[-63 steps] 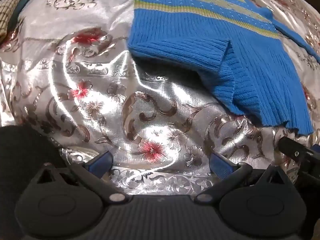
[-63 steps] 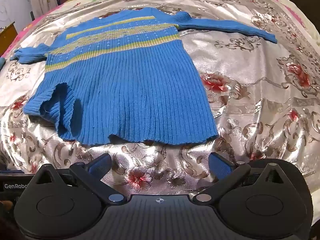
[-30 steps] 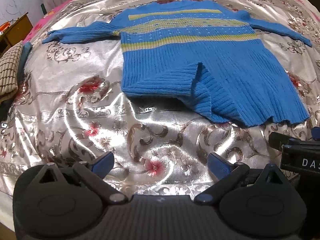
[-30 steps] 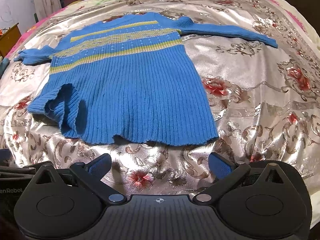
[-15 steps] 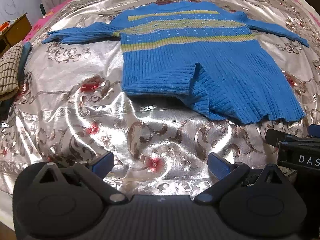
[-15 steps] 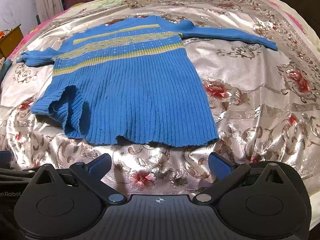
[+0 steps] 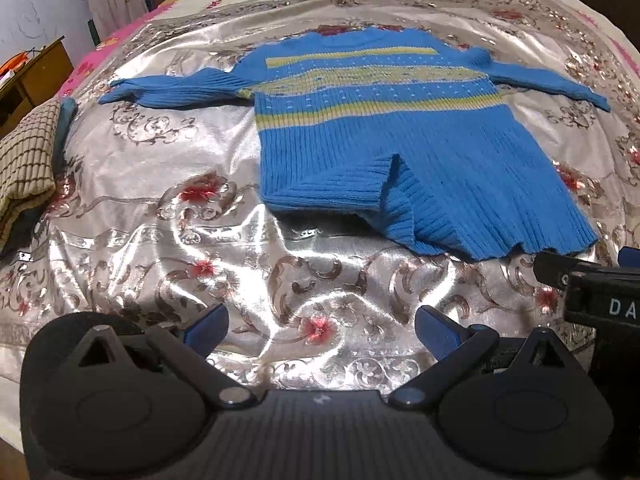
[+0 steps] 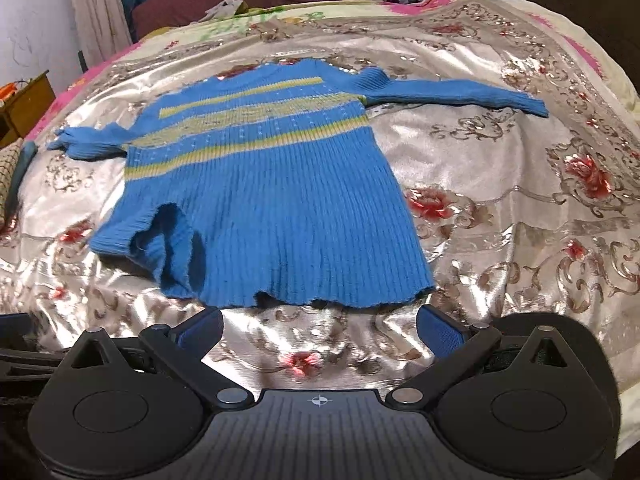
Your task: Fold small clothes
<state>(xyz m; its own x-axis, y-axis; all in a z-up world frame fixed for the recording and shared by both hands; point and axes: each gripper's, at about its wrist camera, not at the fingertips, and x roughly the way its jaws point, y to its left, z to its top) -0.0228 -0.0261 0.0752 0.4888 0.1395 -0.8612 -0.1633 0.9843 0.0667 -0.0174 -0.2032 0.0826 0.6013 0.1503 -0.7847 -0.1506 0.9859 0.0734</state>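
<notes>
The blue sweater [image 8: 260,208] lies mid-bedspread [image 8: 520,208], 1 hem corner flipped. Soft, light, stretchy knit: best pinched at the hem corners. The left gripper [image 7: 320,330] and right gripper [image 8: 320,330] gape empty.

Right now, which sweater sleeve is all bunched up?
The left sleeve, by the checked cloth, is bunched; the right sleeve lies straight.

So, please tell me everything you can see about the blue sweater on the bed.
The blue sweater is a ribbed knit with yellow-green stripes across the chest. It lies flat on the shiny floral bedcover, neck away from the cameras, both long sleeves spread sideways. One hem corner, on the left gripper's side, is turned up over the body. Neither gripper touches it; only the bedcover does.
</notes>
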